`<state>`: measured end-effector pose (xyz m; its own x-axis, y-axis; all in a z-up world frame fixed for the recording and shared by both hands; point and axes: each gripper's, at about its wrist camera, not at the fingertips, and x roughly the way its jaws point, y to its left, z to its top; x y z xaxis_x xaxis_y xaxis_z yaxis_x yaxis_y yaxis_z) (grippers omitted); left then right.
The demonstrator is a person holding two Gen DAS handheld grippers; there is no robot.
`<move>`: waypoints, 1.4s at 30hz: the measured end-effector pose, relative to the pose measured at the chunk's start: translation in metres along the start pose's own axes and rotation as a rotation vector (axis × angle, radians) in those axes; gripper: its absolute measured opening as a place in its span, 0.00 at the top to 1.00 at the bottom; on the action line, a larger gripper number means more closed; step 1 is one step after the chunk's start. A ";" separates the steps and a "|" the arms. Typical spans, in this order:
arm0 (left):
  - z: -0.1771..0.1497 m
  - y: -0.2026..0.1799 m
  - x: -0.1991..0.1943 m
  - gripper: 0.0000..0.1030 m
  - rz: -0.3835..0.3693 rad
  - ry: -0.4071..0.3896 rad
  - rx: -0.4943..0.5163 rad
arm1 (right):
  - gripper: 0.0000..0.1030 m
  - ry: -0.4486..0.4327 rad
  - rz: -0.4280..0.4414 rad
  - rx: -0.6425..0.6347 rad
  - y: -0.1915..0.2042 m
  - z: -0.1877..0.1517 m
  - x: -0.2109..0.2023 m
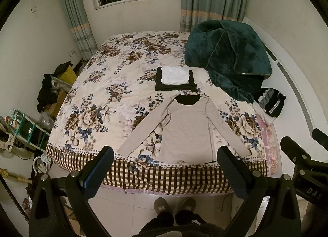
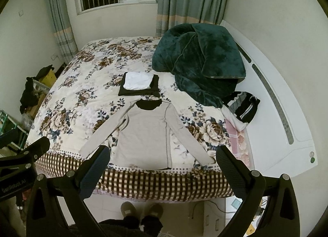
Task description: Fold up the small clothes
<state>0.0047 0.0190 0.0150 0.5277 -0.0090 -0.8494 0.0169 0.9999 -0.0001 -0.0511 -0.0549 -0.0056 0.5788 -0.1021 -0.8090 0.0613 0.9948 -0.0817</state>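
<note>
Left wrist view: the left gripper [image 1: 165, 160], jaws wide apart and holding nothing, hangs over the near edge of the floral quilted bed [image 1: 106, 85]. The beige long-sleeved shirt with black collar [image 1: 184, 130] lies flat, both sleeves spread, hem near that edge. Folding looks not yet begun; a sleeve likely goes first.

Right wrist view: the right gripper [image 2: 163, 160], likewise spread and empty, faces the shirt. Bare quilt flanks both sleeves; the folded white-on-black stack [image 2: 139, 85] sits just beyond the collar.

A grey long-sleeved top [image 1: 185, 128] is lying flat near the bed's edge, sleeves spreading outward. Beyond it, a folded white garment [image 1: 174, 75] is sitting on something black [image 1: 174, 87], perhaps folded too.
</note>
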 end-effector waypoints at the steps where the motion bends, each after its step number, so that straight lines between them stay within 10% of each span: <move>1: 0.000 0.002 0.000 0.00 -0.002 0.001 -0.004 | 0.00 0.001 -0.001 0.000 0.000 0.000 0.000; 42: 0.004 0.010 -0.008 0.00 -0.028 -0.014 -0.011 | 0.00 -0.014 -0.009 0.001 -0.008 0.011 -0.006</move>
<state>0.0040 0.0286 0.0242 0.5392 -0.0367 -0.8414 0.0220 0.9993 -0.0296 -0.0456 -0.0626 0.0063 0.5897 -0.1110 -0.8000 0.0671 0.9938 -0.0884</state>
